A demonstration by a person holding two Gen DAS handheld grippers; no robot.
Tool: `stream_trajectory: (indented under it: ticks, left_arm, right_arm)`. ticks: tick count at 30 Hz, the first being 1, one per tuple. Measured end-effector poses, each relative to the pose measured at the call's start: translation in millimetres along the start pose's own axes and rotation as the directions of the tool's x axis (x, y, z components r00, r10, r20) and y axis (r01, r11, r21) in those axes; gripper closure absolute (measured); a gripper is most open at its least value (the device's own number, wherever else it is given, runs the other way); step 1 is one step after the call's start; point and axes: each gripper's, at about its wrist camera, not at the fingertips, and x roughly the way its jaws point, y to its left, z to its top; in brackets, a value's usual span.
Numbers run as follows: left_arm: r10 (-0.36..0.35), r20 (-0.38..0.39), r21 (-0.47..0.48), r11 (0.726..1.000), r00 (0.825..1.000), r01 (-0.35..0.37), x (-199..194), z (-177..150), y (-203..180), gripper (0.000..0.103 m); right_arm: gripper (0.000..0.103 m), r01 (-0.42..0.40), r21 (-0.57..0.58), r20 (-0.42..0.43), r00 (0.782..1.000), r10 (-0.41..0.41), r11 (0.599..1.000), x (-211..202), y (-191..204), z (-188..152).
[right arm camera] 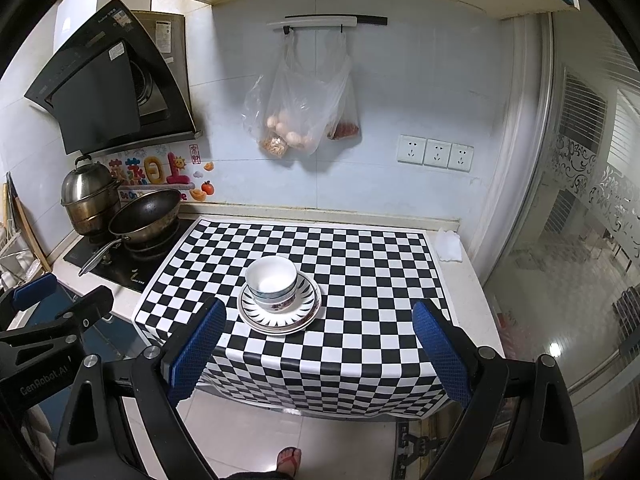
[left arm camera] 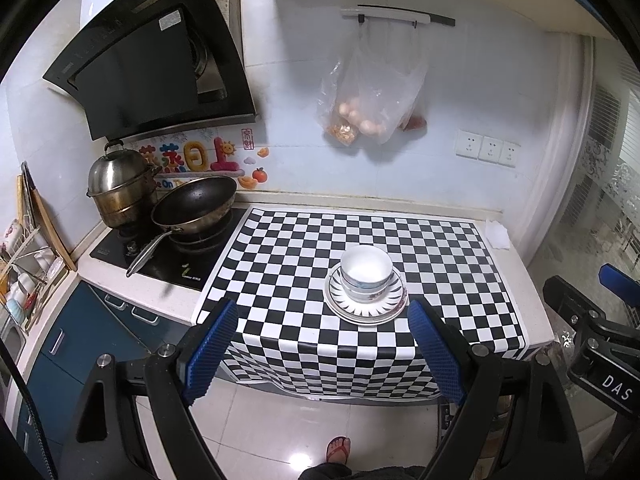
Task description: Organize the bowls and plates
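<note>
Near the middle of the left wrist frame, the bowls [left arm camera: 366,274] sat nested on the stacked plates [left arm camera: 366,306] atop the checkered table [left arm camera: 280,248], so the organizing looked essentially done. Both the left gripper [left arm camera: 322,356] and right gripper [right arm camera: 318,350] hung short of the table, fingers spread wide and holding nothing.

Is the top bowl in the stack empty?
Empty: the top bowl sits upright on the plates, its white inside bare.
</note>
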Motion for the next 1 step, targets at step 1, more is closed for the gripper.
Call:
stream_trajectory:
  ticks: [1]
  left_arm:
    - [0.0,0.001,0.0,1.0,1.0,0.0,-0.5,-0.1,0.5,0.016]
  right_arm:
    - [0.007,0.002,0.0,0.001,1.0,-0.002,1.0,0.2,0.0,0.1]
